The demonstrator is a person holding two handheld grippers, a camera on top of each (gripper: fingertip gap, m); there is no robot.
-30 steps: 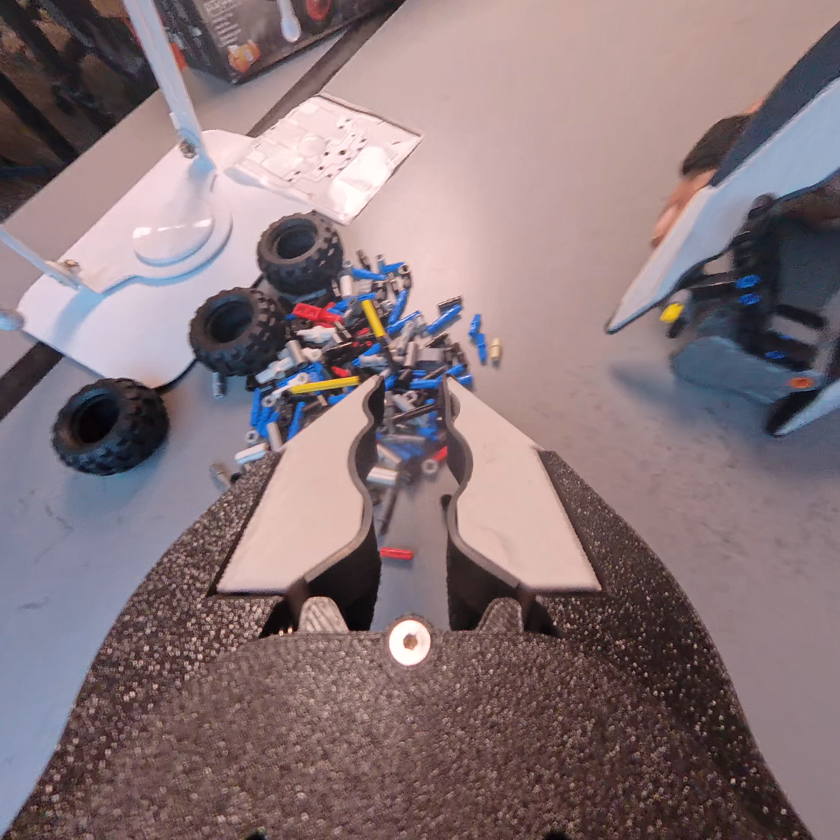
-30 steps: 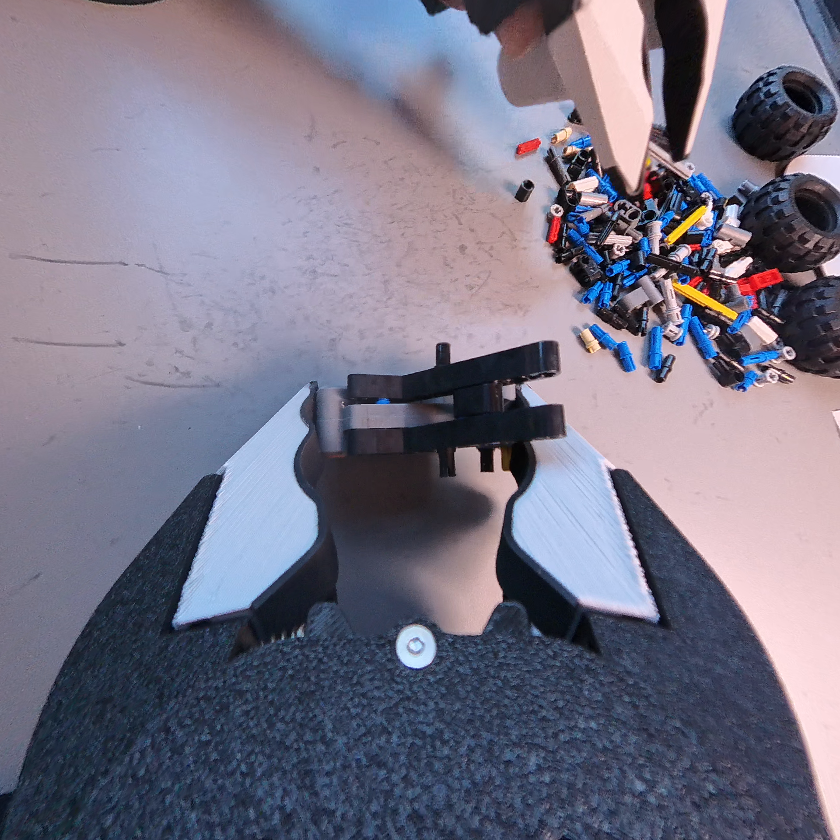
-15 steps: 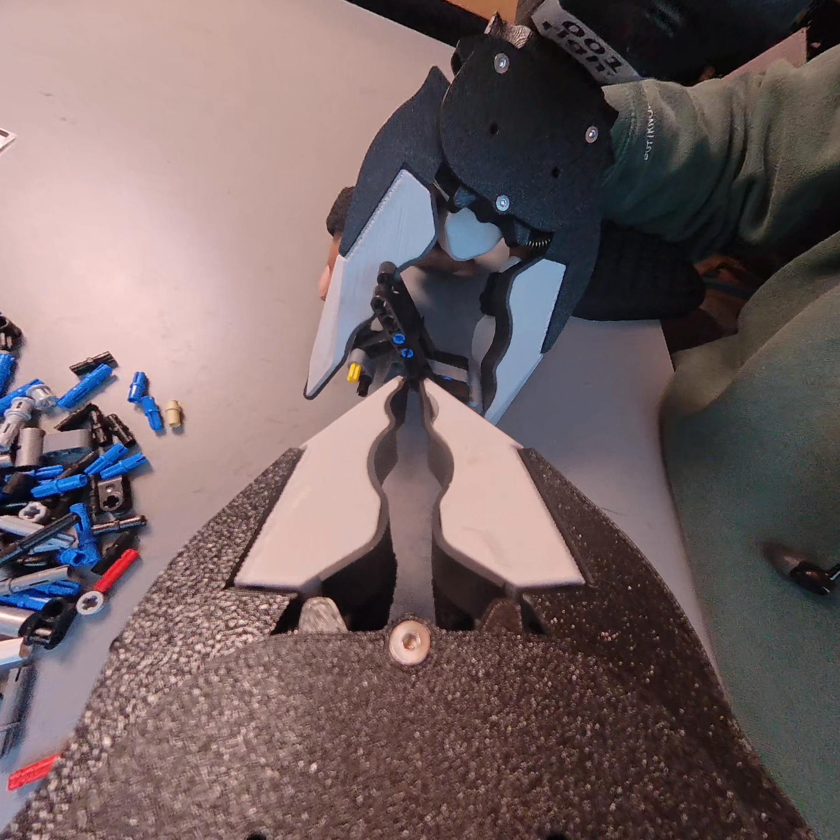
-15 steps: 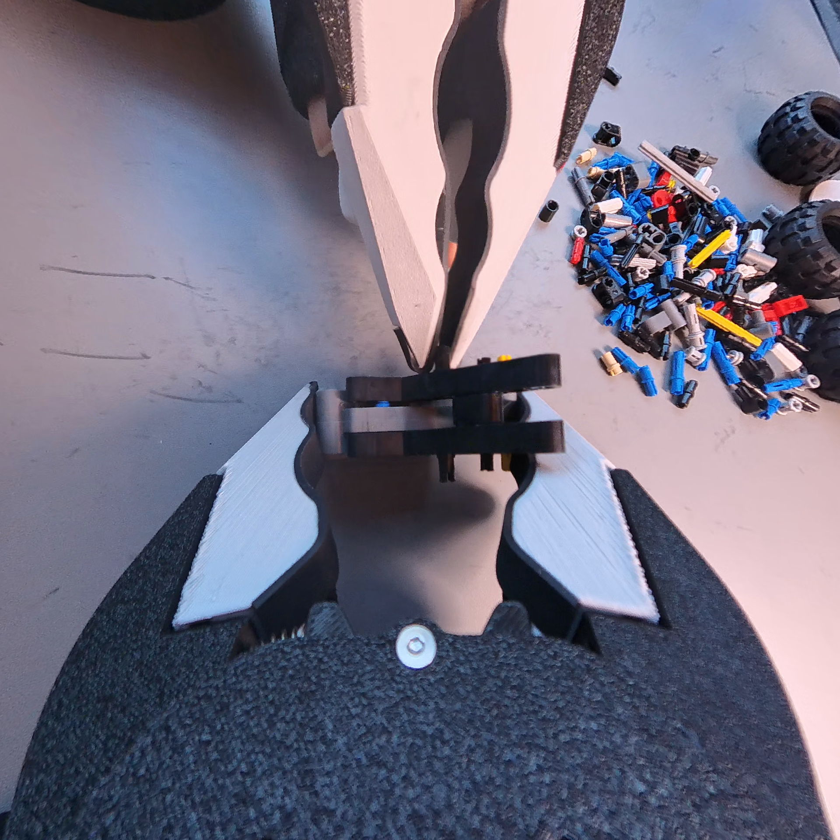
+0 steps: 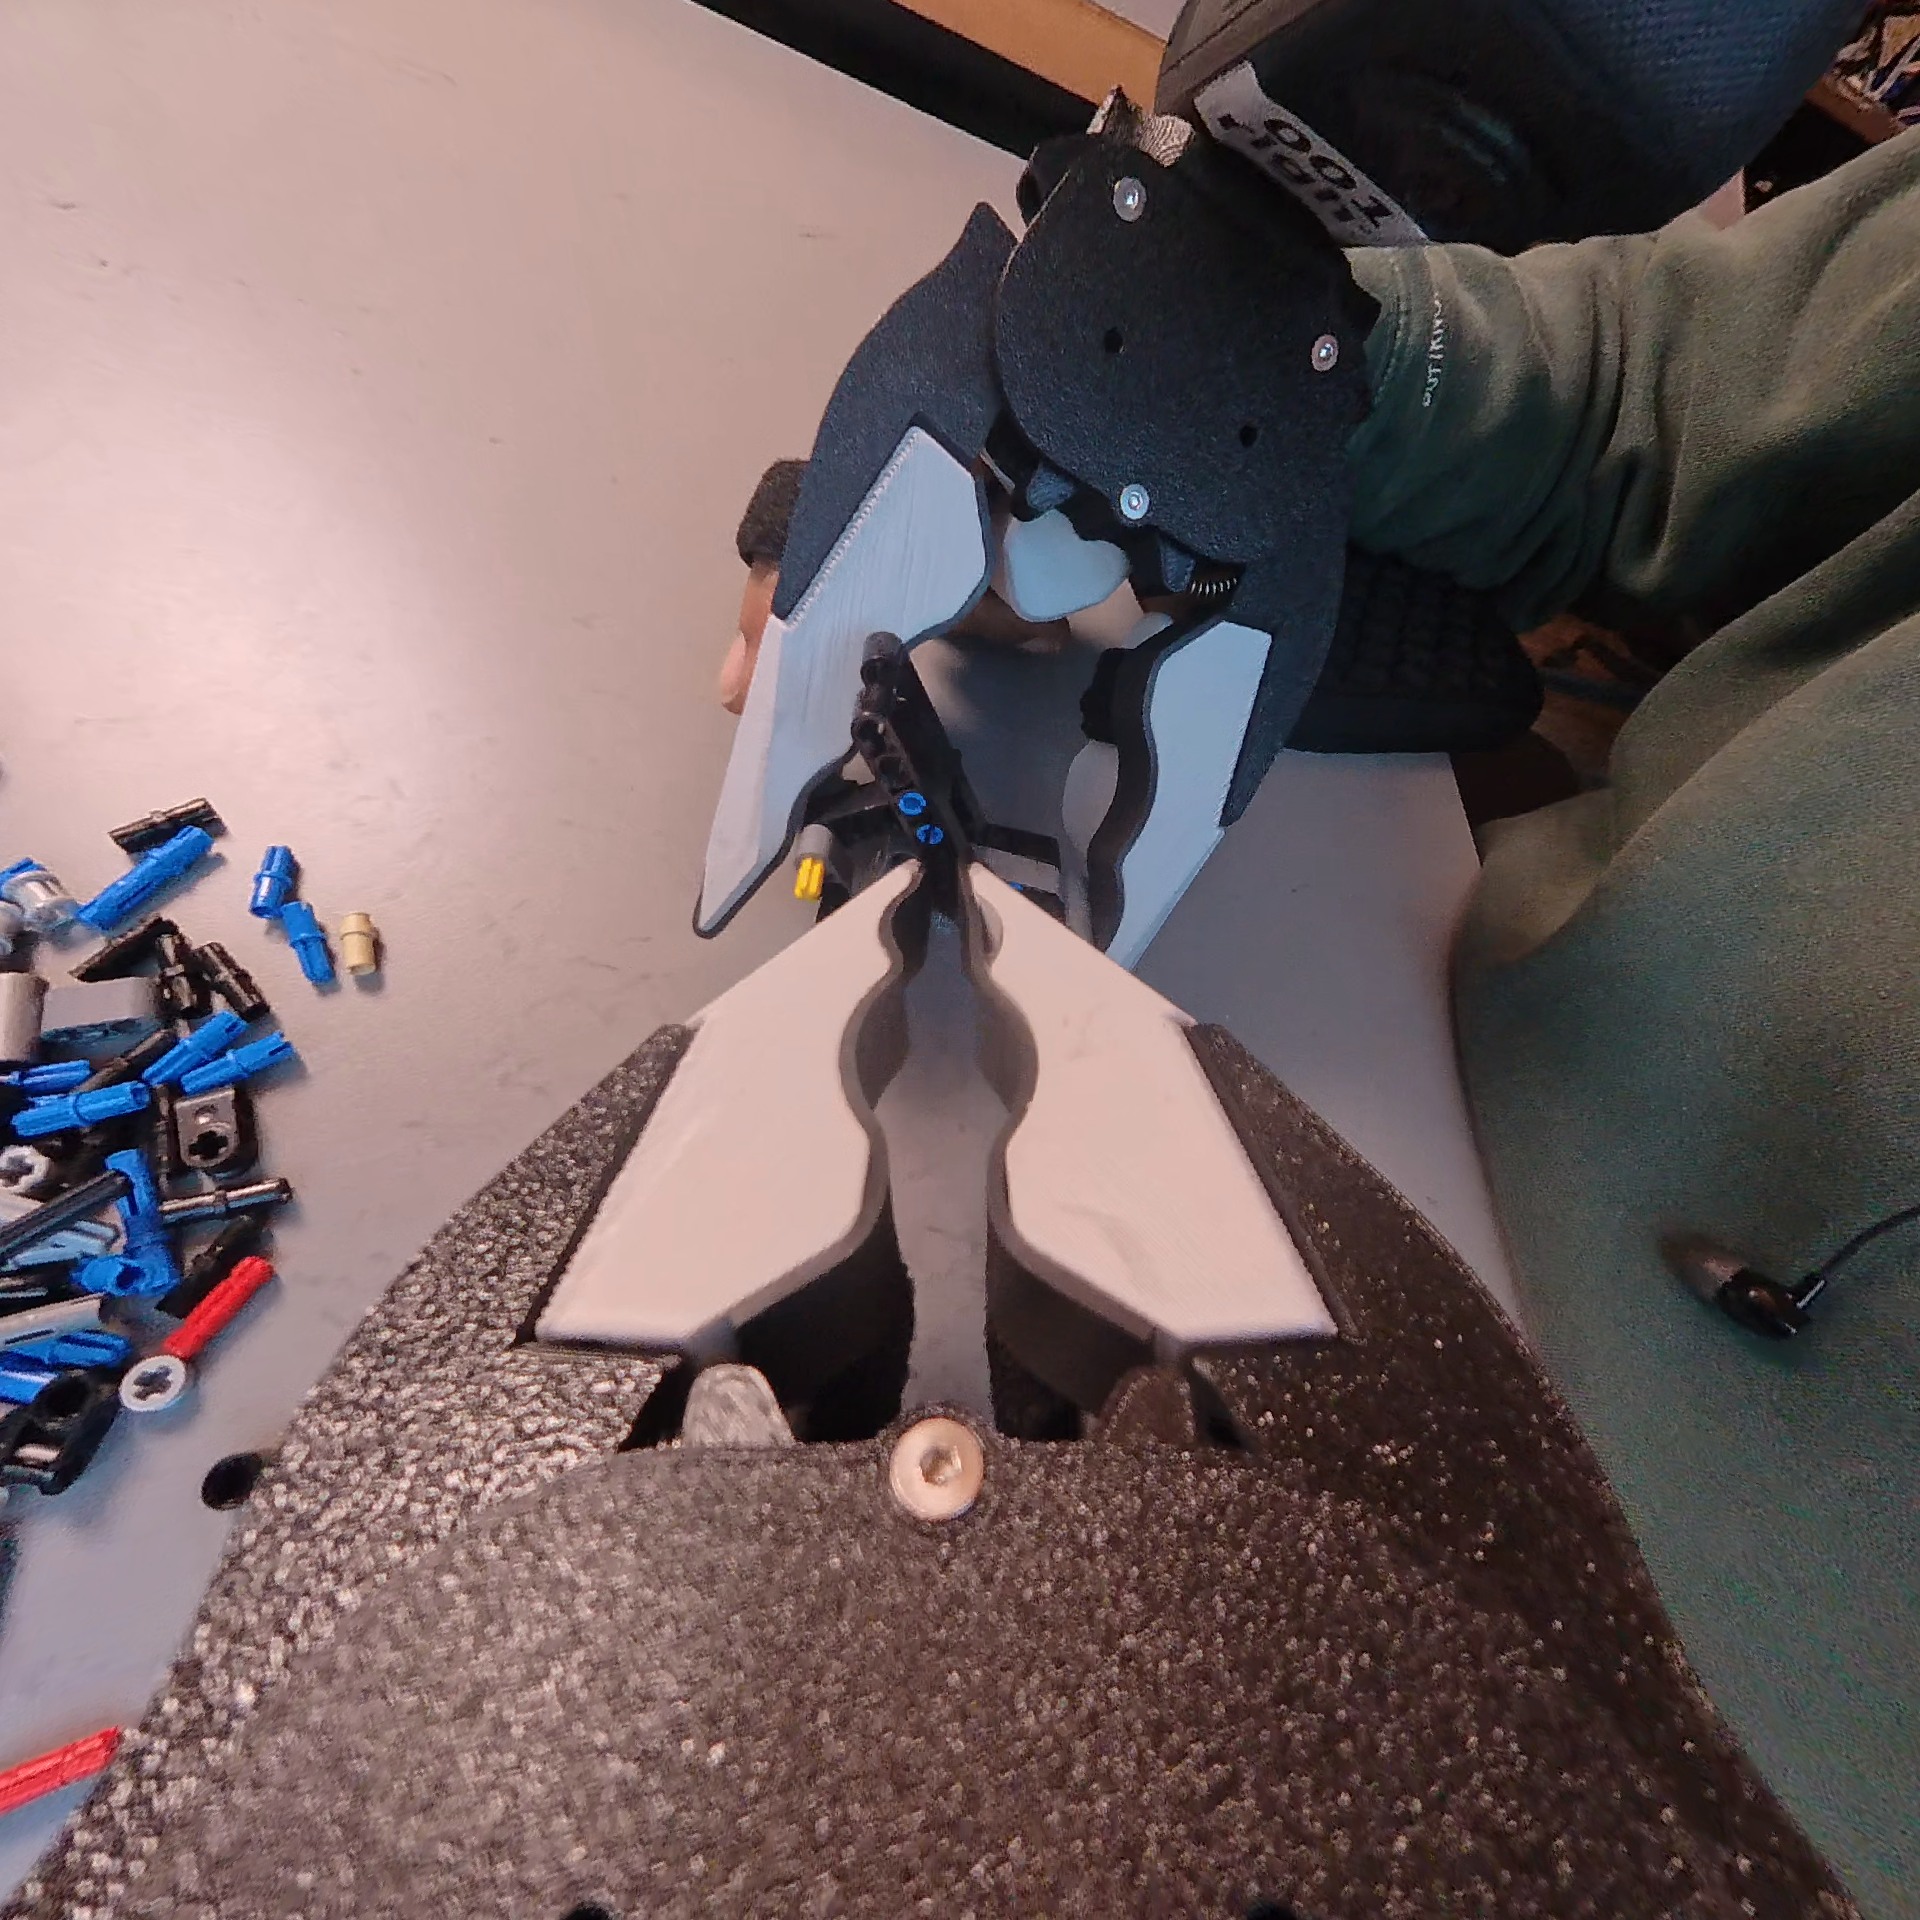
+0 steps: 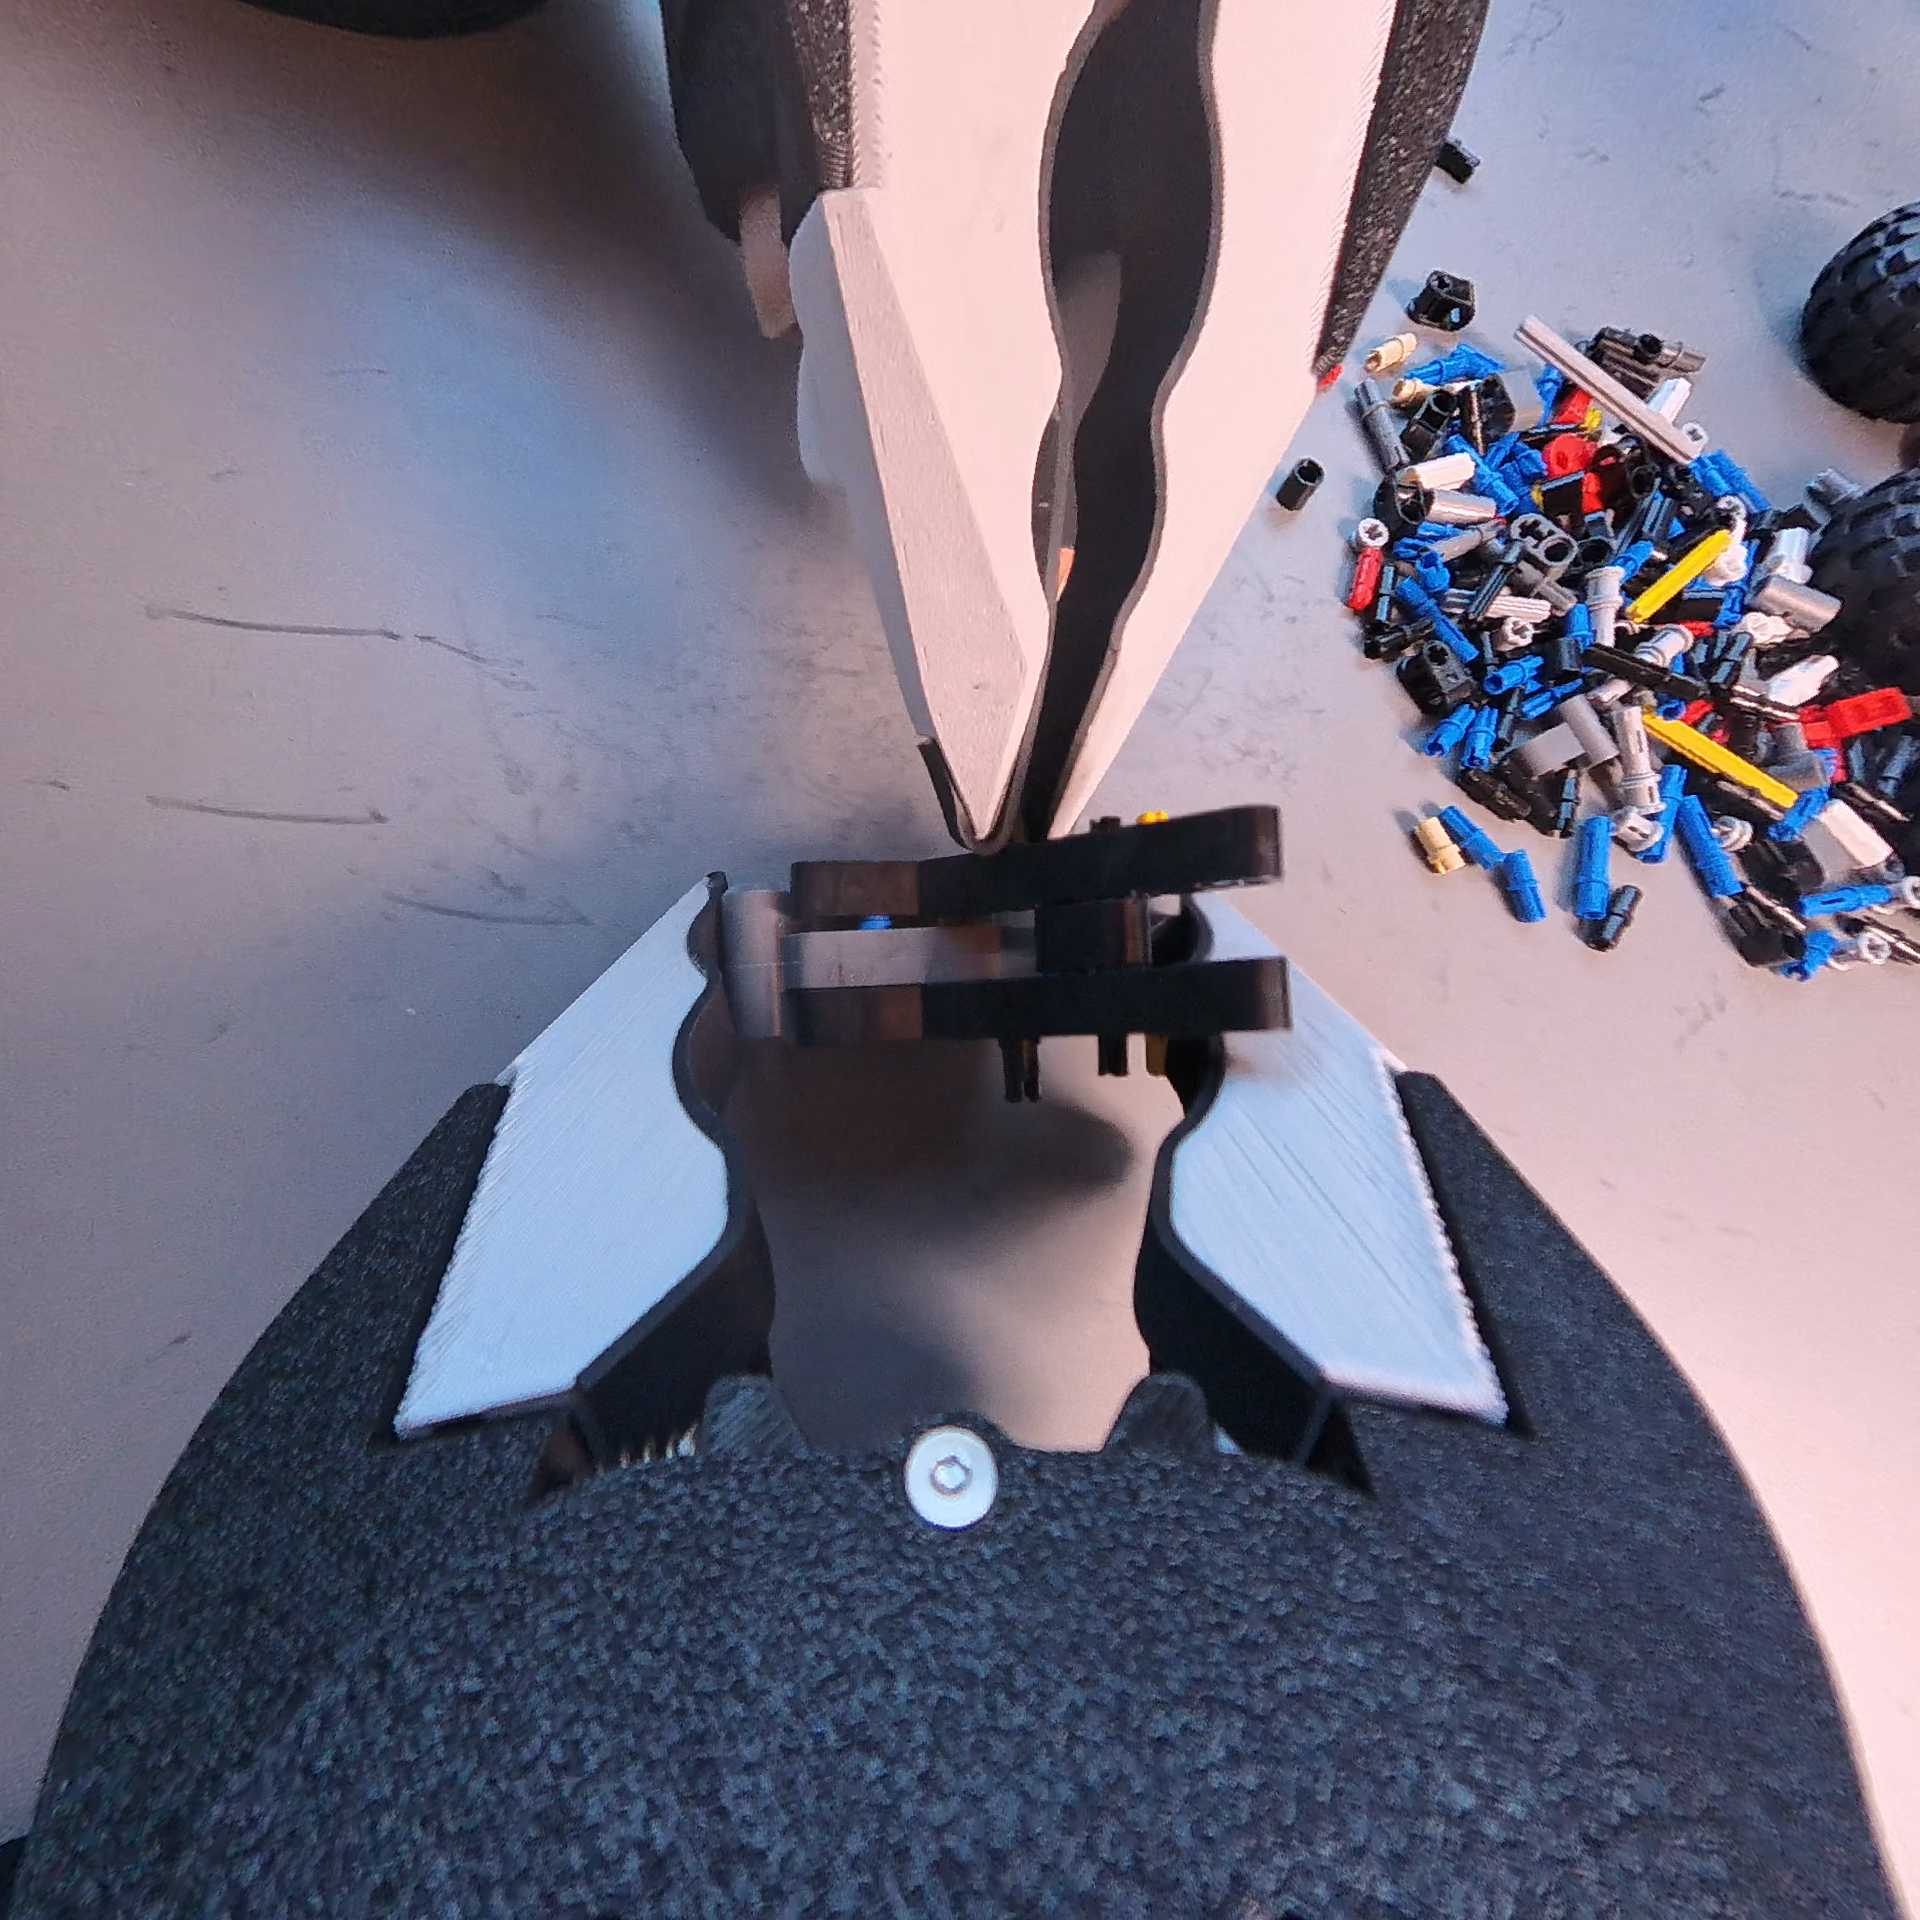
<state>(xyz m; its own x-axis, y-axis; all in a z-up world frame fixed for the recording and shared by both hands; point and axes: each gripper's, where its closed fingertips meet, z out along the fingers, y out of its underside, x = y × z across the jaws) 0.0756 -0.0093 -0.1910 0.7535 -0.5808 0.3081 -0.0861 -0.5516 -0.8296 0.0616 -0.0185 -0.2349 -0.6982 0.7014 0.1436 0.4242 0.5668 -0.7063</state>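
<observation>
My right gripper [image 6: 961, 935] is shut on a black and grey beam assembly [image 6: 1039, 1003] with blue and yellow pins, and holds it crosswise just above the grey table [image 6: 312, 416]. My left gripper [image 6: 1023, 826] comes down from above with its tips closed on a small black pin on the assembly's top beam; the pin is almost hidden. In the left wrist view my left gripper [image 5: 940, 888] is shut at the assembly [image 5: 894, 748], which the right gripper [image 5: 909, 821] holds from the far side.
A pile of small blue, black, grey, red and yellow parts [image 6: 1621, 644] lies to the right, with black tyres [image 6: 1870, 322] beyond it. The pile also shows in the left wrist view [image 5: 114, 1122]. A person's green sleeve [image 5: 1610, 416] is behind the right gripper. The gap from one gripper's tips to the other's is roughly 4 centimeters.
My left gripper left the parts pile, swung over to the assembly, and closed at its top. The right gripper kept its hold and barely moved.
</observation>
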